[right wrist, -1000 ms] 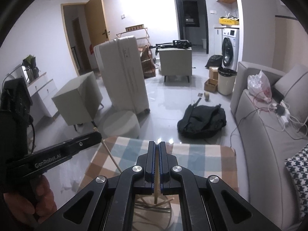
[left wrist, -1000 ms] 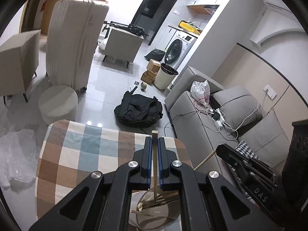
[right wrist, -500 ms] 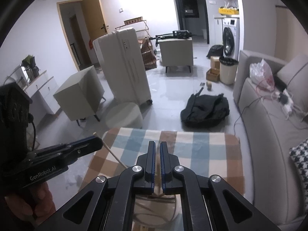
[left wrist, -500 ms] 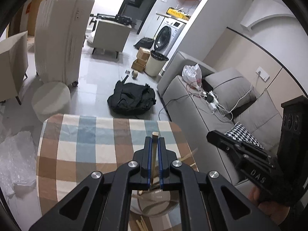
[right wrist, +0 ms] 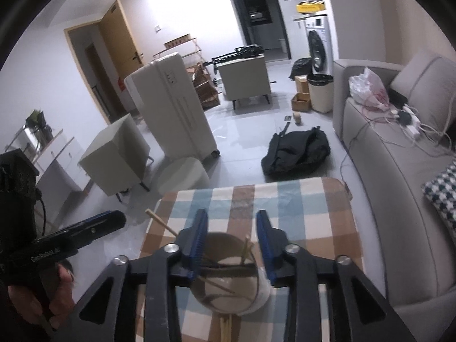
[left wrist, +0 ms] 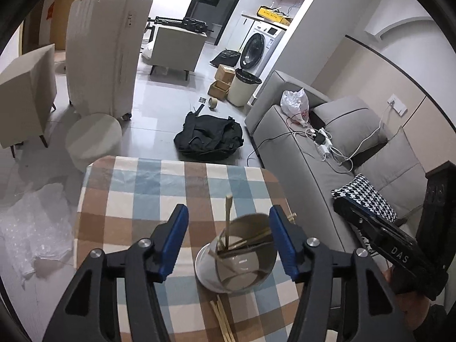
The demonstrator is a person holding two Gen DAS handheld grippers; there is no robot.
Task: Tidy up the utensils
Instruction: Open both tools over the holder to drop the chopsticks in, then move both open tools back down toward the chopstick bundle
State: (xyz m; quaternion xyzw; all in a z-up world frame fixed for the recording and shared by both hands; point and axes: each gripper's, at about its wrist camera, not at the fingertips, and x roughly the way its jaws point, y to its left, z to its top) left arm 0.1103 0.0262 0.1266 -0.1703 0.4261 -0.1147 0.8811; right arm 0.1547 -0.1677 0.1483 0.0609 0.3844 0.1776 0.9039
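Both the left hand-held gripper (left wrist: 229, 246) and right hand-held gripper (right wrist: 232, 240) hang open and empty above the round metal cup (left wrist: 242, 268), which holds wooden chopsticks (left wrist: 227, 225); more lie just beside it. Grip those low, then drop them in upright.

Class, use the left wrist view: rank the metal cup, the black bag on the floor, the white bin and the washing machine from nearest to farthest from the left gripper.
1. Metal cup, on the checked table, just below the open left gripper.
2. Black bag, on the floor past the table's far edge.
3. White bin, beside the sofa's end.
4. Washing machine, behind the bin.
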